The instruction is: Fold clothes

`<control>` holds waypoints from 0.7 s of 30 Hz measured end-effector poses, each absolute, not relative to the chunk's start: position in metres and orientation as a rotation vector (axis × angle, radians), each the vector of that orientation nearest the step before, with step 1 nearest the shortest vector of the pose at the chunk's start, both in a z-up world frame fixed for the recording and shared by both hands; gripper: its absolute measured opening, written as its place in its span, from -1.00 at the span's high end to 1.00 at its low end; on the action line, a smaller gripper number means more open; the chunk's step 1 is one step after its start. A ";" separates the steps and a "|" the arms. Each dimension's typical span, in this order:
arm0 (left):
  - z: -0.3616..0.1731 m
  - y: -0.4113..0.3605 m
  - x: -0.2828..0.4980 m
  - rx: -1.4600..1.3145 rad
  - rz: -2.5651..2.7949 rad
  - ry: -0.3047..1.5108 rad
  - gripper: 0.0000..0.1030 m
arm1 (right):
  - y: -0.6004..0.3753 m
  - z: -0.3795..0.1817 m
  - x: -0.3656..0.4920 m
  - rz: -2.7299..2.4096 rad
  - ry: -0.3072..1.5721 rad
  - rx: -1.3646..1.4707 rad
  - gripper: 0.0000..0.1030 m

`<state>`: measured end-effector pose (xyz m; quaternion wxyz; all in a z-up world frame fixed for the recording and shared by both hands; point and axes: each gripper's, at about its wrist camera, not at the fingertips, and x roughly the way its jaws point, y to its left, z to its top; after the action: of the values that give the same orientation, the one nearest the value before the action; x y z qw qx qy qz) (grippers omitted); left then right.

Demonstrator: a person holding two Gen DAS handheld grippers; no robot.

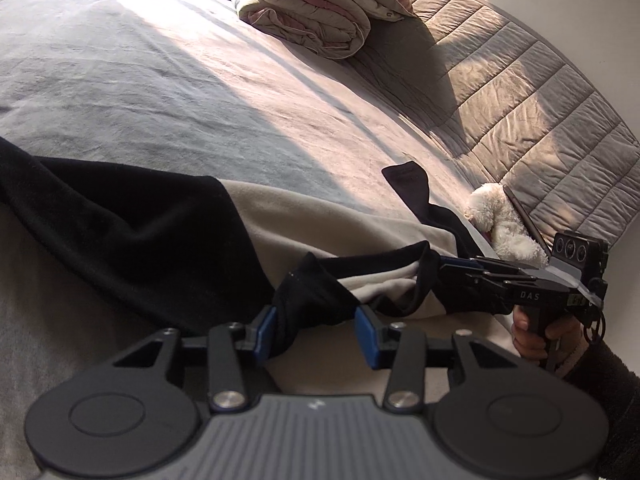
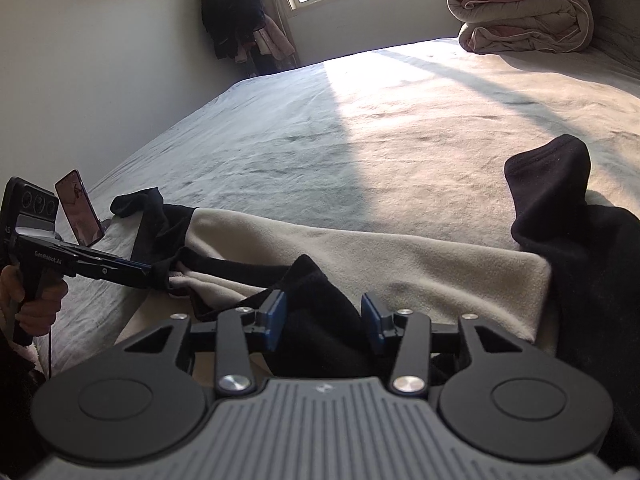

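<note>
A cream and black garment (image 1: 304,216) lies across the near part of the bed, also in the right wrist view (image 2: 400,256). My left gripper (image 1: 316,330) has its blue pads apart with a bunch of the garment's black hem between them. It shows from the side in the right wrist view (image 2: 150,272), its tips at the black hem. My right gripper (image 2: 324,320) likewise has its pads apart around a bunch of black hem, and shows in the left wrist view (image 1: 444,268). A black sleeve (image 2: 552,184) sticks up at the right.
The bed (image 1: 160,80) is covered by a grey sheet in part sunlight. A folded duvet (image 1: 308,8) lies at the head, by a quilted headboard (image 1: 520,92). A white plush toy (image 1: 504,220) sits near my right gripper. Dark clothes (image 2: 232,12) hang by the window.
</note>
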<state>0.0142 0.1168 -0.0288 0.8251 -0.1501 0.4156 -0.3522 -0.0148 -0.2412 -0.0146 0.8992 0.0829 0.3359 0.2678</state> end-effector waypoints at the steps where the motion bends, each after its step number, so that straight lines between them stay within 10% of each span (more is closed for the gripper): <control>1: -0.028 0.117 0.012 -0.317 -0.776 0.885 0.23 | -0.240 -0.014 -0.015 0.575 0.694 0.171 0.10; 14: -0.028 0.121 -0.013 -0.122 -0.759 0.908 0.22 | -0.233 -0.004 -0.045 0.734 0.682 -0.027 0.10; 21: -0.018 0.110 -0.020 -0.057 -0.708 0.724 -0.18 | -0.238 0.000 -0.049 0.690 0.630 -0.054 0.10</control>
<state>-0.0196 0.1099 -0.0177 0.8742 -0.0272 0.3464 -0.3392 -0.0489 -0.2378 -0.0003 0.8925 -0.0260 0.3036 0.3325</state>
